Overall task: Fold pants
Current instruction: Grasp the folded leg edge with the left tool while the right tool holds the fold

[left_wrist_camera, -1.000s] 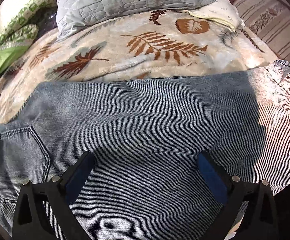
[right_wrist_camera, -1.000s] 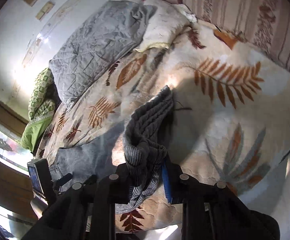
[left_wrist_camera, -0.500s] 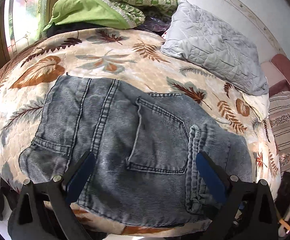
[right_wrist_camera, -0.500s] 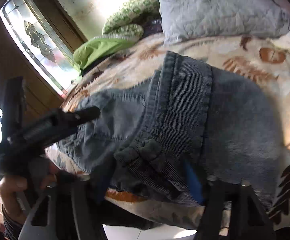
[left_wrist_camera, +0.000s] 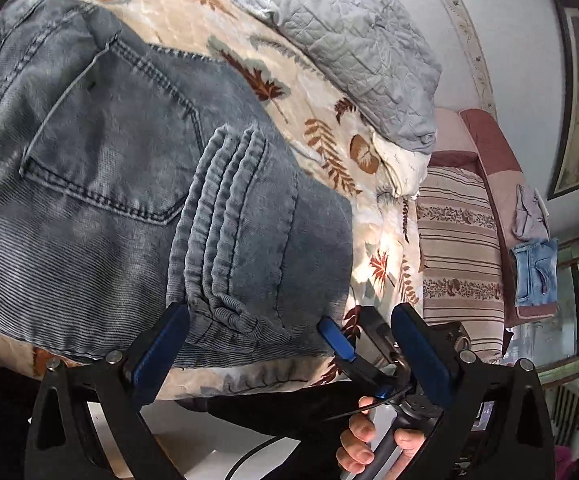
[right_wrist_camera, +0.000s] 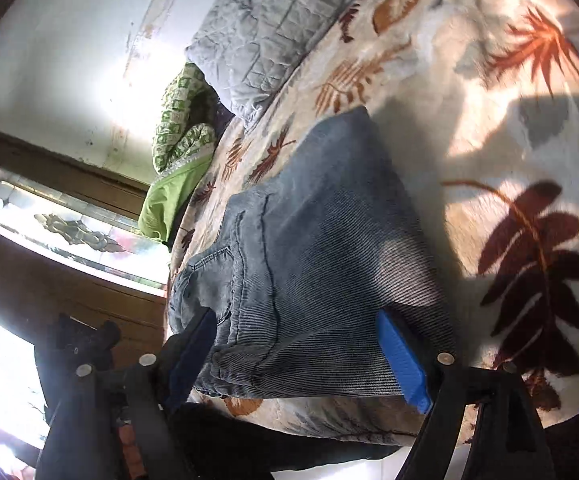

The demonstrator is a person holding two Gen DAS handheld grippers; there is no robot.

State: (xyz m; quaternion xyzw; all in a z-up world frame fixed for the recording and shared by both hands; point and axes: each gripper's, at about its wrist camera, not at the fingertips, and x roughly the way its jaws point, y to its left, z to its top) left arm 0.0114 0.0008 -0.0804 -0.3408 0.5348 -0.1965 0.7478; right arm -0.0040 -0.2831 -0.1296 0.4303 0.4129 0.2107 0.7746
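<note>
The grey-blue jeans (left_wrist_camera: 137, 184) lie folded on the leaf-print bedspread (left_wrist_camera: 329, 92), leg hems laid over the seat beside the back pocket. My left gripper (left_wrist_camera: 289, 344) is open and empty, its fingers spread over the near edge of the fold. The right gripper shows in the left wrist view (left_wrist_camera: 363, 338), held in a hand low at the bed's edge. In the right wrist view the jeans (right_wrist_camera: 321, 264) lie folded, and my right gripper (right_wrist_camera: 297, 356) is open with its blue pads on either side of the near end of the fold, nothing pinched.
A grey quilted pillow (left_wrist_camera: 353, 48) and a green patterned cushion (right_wrist_camera: 181, 120) lie at the head of the bed. A striped sofa (left_wrist_camera: 461, 240) with small denim clothes (left_wrist_camera: 535, 272) stands beyond the bed. A stained-glass window (right_wrist_camera: 73, 232) is at left.
My right gripper carried the leg end over the seat, let it go and now stands open. Both grippers have drawn back to the near edge of the bed.
</note>
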